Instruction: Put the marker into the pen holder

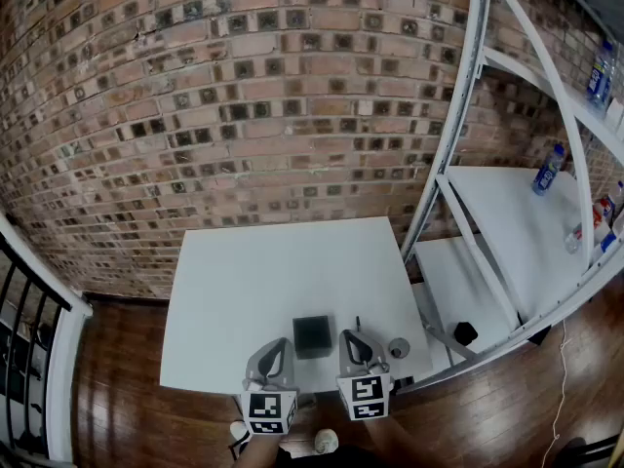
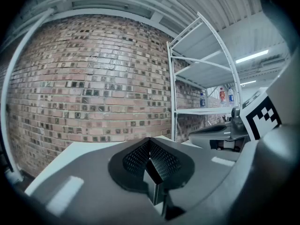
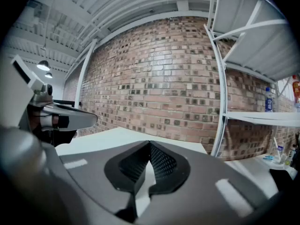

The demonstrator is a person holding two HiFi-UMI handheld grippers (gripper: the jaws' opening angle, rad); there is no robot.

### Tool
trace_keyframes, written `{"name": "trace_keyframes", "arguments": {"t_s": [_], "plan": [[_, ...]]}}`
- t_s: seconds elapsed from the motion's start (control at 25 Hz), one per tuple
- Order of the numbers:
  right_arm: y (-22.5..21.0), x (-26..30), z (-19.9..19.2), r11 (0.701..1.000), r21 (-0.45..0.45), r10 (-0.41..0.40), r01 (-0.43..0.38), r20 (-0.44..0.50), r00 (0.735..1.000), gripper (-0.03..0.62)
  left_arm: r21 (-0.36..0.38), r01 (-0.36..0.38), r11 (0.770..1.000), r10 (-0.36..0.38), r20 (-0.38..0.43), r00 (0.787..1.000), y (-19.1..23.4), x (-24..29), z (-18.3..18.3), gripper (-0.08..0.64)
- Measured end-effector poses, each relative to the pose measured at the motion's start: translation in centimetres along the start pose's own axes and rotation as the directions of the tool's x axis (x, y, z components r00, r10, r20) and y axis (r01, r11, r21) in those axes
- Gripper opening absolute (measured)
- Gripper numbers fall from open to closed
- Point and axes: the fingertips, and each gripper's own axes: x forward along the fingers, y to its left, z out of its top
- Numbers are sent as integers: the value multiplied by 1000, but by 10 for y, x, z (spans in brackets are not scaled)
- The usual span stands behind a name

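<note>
A black square pen holder [image 1: 312, 336] stands near the front edge of the white table [image 1: 253, 281], between my two grippers. A thin dark marker [image 1: 357, 324] shows just beyond the tip of my right gripper [image 1: 355, 342]; whether they touch I cannot tell. The right gripper [image 3: 150, 144] has its jaws shut tip to tip, nothing between them. To the left of the holder is my left gripper [image 1: 277, 351], and its jaws [image 2: 150, 142] are also shut and empty. Neither gripper view shows the holder or the marker.
A small grey round thing [image 1: 398, 348] lies on the table right of the right gripper. A white metal rack [image 1: 507, 222] with bottles [image 1: 549, 169] stands at the right, a black object [image 1: 465, 333] on its low shelf. A brick wall [image 1: 273, 96] is behind, a railing [image 1: 29, 310] at the left.
</note>
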Motion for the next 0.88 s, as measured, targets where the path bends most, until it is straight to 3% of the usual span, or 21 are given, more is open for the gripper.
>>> {"name": "trace_keyframes", "arguments": {"t_s": [0.16, 0.36, 0.52, 0.88], "plan": [[-18, 14, -28, 999, 5, -37, 38, -110, 993, 2, 2, 9, 1000, -9, -5, 1000, 0, 9, -3, 14], [-37, 29, -73, 997, -28, -80, 75, -257, 963, 3, -1, 16, 1000, -16, -13, 1000, 1, 12, -7, 12], [-43, 45, -106, 999, -27, -51, 44, -373, 926, 69, -6, 8, 1000, -8, -23, 1000, 5, 11, -12, 12], [-60, 62, -164, 999, 36, 7, 15, -555, 832, 77, -11, -20, 1000, 20, -40, 999, 22, 5, -18, 14]]}}
